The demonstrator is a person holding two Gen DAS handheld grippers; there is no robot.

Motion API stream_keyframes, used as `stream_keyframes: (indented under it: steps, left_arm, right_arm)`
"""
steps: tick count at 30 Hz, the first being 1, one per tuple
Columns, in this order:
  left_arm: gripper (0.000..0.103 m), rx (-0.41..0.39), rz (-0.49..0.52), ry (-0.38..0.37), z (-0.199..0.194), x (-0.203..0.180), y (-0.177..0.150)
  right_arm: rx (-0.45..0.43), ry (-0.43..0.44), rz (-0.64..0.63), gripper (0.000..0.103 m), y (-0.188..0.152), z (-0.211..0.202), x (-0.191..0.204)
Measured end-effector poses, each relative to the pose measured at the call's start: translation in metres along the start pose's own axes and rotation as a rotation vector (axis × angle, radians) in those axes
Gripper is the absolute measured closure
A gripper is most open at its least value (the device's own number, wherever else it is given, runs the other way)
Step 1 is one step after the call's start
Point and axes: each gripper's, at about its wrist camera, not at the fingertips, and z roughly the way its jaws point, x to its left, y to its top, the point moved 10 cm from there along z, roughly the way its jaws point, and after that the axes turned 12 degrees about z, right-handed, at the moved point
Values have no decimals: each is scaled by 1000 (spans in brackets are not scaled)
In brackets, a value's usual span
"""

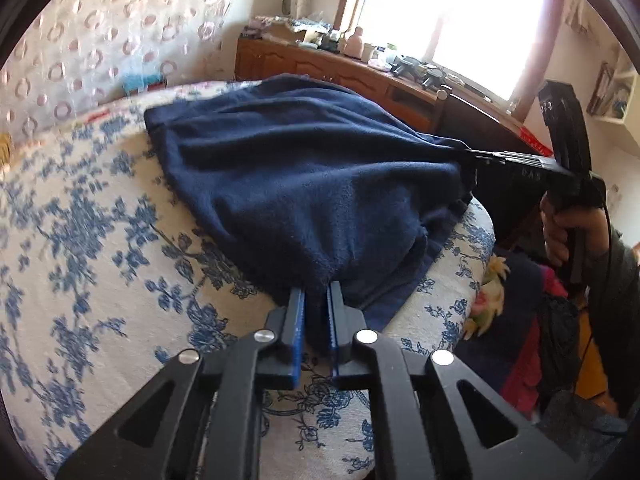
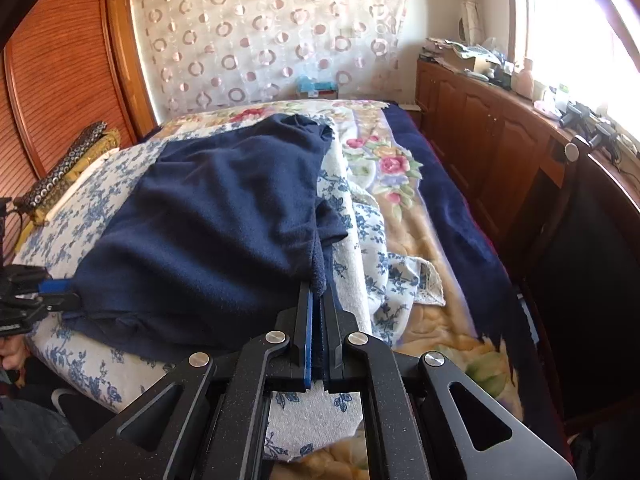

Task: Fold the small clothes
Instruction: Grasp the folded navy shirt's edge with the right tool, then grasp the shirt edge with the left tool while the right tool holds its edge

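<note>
A navy blue fleece garment (image 1: 304, 176) lies on a white bedspread with blue flowers (image 1: 100, 240); it also shows in the right wrist view (image 2: 216, 224). My left gripper (image 1: 317, 292) is shut on its near edge. My right gripper (image 2: 318, 288) is shut on another corner of the near edge and lifts it slightly. The right gripper also shows at the right of the left wrist view (image 1: 468, 156), and the left gripper at the left edge of the right wrist view (image 2: 68, 292). The cloth hangs stretched between them.
A floral blanket with a navy border (image 2: 424, 216) lies to the right of the bedspread (image 2: 80, 208). A wooden cabinet (image 2: 480, 140) with clutter runs under the window. A curtain with rings (image 2: 260, 40) hangs behind the bed. A pile of clothes (image 1: 532, 320) sits beside the bed.
</note>
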Motion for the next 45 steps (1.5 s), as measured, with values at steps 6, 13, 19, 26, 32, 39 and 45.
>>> stream_keyframes:
  steps: [6,13,19,26,32,39,45]
  left_arm:
    - [98,-57,-7,26,-38,4,8]
    - [98,-1,-9,34,-22,7,-6]
    - [98,15,-22,33,-18,7,-11]
    - [97,31,-30,37,-14,8,-12]
    - [97,32,-36,32,-11,9,-12]
    - [98,-117,-63,31,-48,11,13]
    - [98,-202,-56,76,-98,19,37]
  right_arm:
    - [-15,41,-8,103,4,-21,8]
    - [20,15,0,101,-14,-8,7]
    - [61,-29,41,66,-29,12,-7]
    - [69,-27,44,63,-34,19,-9]
    - [60,-15,16,63,-32,23,-4]
    - [23,134,33,98,-21,-5,25]
    - [-75,221,53,98,4,-68,41]
